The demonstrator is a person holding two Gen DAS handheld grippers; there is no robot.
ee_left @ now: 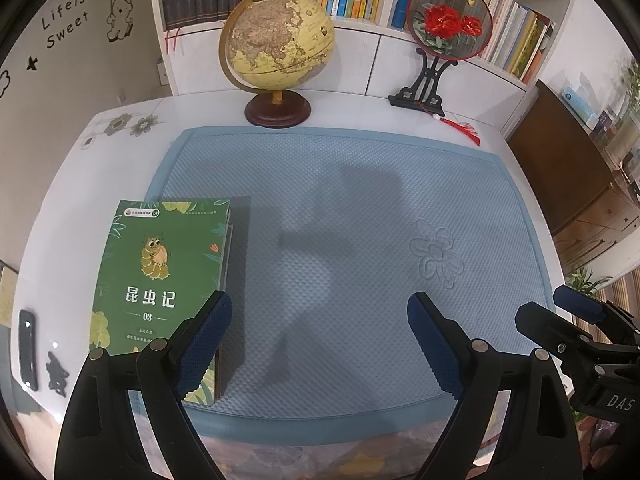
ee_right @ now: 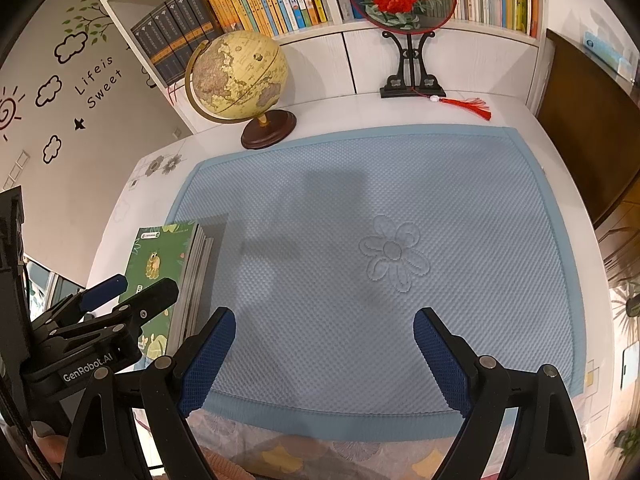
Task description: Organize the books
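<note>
Far left, near counter edge: small black device [ee_left: 28,349] lying flat on the white counter [ee_left: 60,208]. Next right: stack of books [ee_left: 160,280], green cover with insect drawing on top, resting on the near-left corner of the blue quilted mat [ee_left: 360,216], left part overhanging onto bare counter; grey page edges of lower books visible in the right wrist view [ee_right: 196,276]. Above the stack's near end: left tool [ee_left: 320,344], fingers spread wide, nothing between the blue pads, left finger [ee_left: 208,344] overlapping the green cover in view, contact not determinable. Behind, at mat's far edge: yellow globe [ee_left: 280,36] on dark round base, upright. Centre of mat: bare, shadowed, embossed flower [ee_left: 436,256] toward the right. Far right of globe: round red-flowered fan [ee_left: 450,20] on black stand, red tassel [ee_left: 466,130] trailing onto counter. Along the back: white bookshelf [ee_left: 360,28] filled with upright spines. Over mat's near-right part: right tool [ee_right: 324,356], fingers likewise spread wide, empty, clear of the stack. Left wall: decal lettering "Life is Sweet" [ee_right: 98,82].
</note>
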